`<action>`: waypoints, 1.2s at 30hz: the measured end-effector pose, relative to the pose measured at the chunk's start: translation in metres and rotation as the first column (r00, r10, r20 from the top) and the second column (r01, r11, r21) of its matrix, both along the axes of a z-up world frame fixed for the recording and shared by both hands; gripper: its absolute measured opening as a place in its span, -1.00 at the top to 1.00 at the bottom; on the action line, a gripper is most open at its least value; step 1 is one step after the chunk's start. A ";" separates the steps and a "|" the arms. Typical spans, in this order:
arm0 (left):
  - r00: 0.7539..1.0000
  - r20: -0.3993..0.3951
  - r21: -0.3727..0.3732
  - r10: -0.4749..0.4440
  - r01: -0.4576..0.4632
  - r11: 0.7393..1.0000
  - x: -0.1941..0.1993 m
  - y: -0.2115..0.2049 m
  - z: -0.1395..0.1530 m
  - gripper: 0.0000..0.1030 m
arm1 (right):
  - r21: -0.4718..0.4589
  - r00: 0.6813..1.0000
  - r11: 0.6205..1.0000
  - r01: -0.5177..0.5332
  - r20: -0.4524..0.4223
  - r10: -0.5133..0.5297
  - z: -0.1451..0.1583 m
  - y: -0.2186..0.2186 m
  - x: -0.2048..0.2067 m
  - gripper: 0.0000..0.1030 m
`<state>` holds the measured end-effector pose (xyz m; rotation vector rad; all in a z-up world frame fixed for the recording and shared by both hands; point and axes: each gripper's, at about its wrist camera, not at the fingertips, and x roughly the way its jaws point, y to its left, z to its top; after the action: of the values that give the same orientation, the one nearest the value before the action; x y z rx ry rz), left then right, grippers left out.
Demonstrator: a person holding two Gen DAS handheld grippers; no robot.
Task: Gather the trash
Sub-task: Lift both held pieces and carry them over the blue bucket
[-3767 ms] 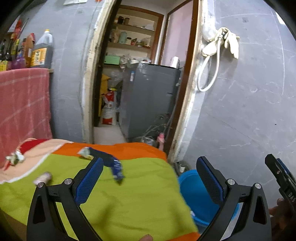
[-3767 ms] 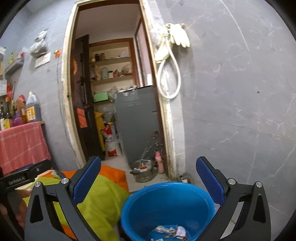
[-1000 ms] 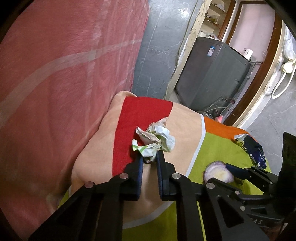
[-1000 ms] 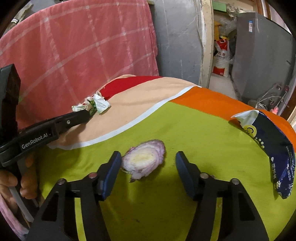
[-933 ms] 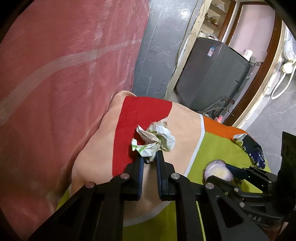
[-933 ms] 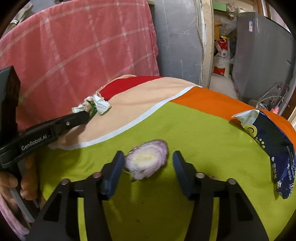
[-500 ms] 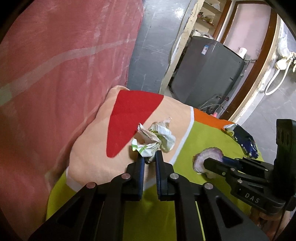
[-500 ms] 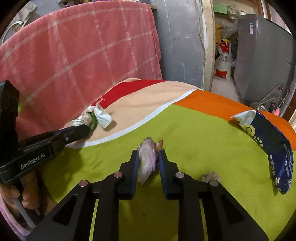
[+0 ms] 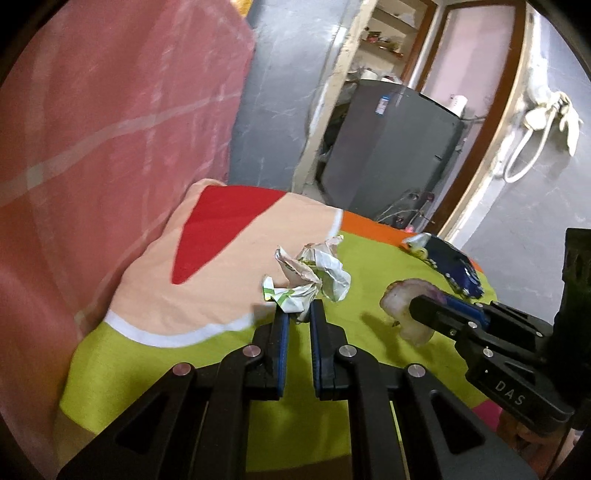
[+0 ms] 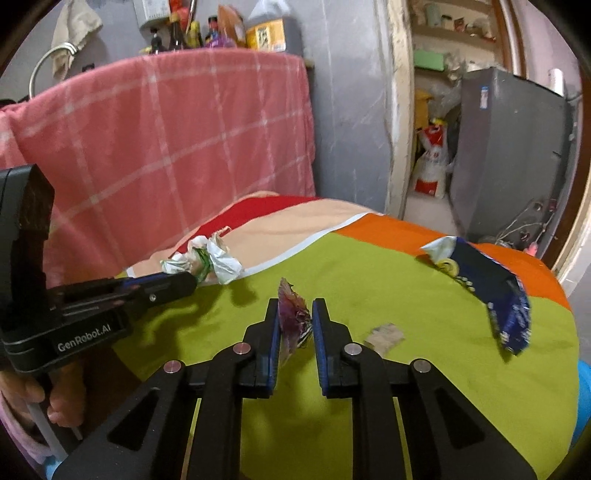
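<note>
While both of my tools are hanging over the cloth-covered surface (image 10: 424, 369), I am looking at mostly lime-green fabric, with an orange band along its far edge and a peach and red patch toward the upper left of the right wrist frame. Behind it, a pink checked cloth (image 10: 166, 129) is draping down from a ledge where bottles (image 10: 218, 31) are standing at the top of that frame. At the right of both frames a doorway is opening onto a second room with a grey cabinet (image 9: 391, 147) and shelves above it. A white hose loop (image 9: 532, 147) is hanging on the grey wall at the upper right of the left wrist frame.

I am clenching my left gripper (image 9: 297, 314) on the crumpled white and green wrapper (image 9: 314, 273), which is sitting lifted at my fingertips in the frame's centre. My right gripper (image 10: 295, 317) has just been closing its jaws and is now pinching the purple onion slice (image 10: 291, 319) edge-on between the pads, centre of its frame.

A dark blue snack wrapper (image 10: 495, 291) is lying on the green fabric at the right, partly over the orange band. A small pale scrap (image 10: 384, 334) is resting on the cloth just right of my right fingers. At the far right edge a sliver of a blue container (image 10: 583, 398) is showing; I cannot tell what is in it.
</note>
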<state>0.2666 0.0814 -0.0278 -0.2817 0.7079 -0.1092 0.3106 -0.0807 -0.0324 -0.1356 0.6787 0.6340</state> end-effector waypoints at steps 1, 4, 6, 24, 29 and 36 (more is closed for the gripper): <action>1.000 0.006 0.004 -0.007 0.007 1.000 -0.001 -0.005 0.001 0.84 | 0.008 1.000 1.000 0.008 0.010 -0.008 0.001 -0.004 -0.003 0.72; 0.999 0.032 0.024 -0.036 0.035 0.999 -0.007 -0.022 0.007 0.84 | 0.035 0.997 0.999 0.037 0.063 -0.039 0.010 -0.021 -0.014 0.72; 0.997 0.057 0.028 -0.056 0.054 0.998 -0.012 -0.036 0.012 0.84 | 0.052 0.992 0.997 0.064 0.102 -0.069 0.017 -0.035 -0.024 0.72; 0.925 0.271 0.025 -0.268 0.272 0.962 -0.021 -0.192 0.064 0.84 | 0.143 0.849 0.925 0.352 0.368 -0.380 0.077 -0.194 -0.095 0.72; 0.898 0.301 0.013 -0.320 0.332 0.943 -0.018 -0.242 0.068 0.84 | 0.164 0.789 0.881 0.445 0.394 -0.472 0.079 -0.241 -0.103 0.72; 0.864 0.300 0.037 -0.405 0.414 0.910 -0.008 -0.304 0.061 0.84 | 0.209 0.706 0.801 0.561 0.384 -0.595 0.066 -0.303 -0.103 0.72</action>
<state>0.2582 -0.2226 0.0332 -0.1317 0.4511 -0.5601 0.2076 -0.3838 0.0334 0.0179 0.2276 0.0016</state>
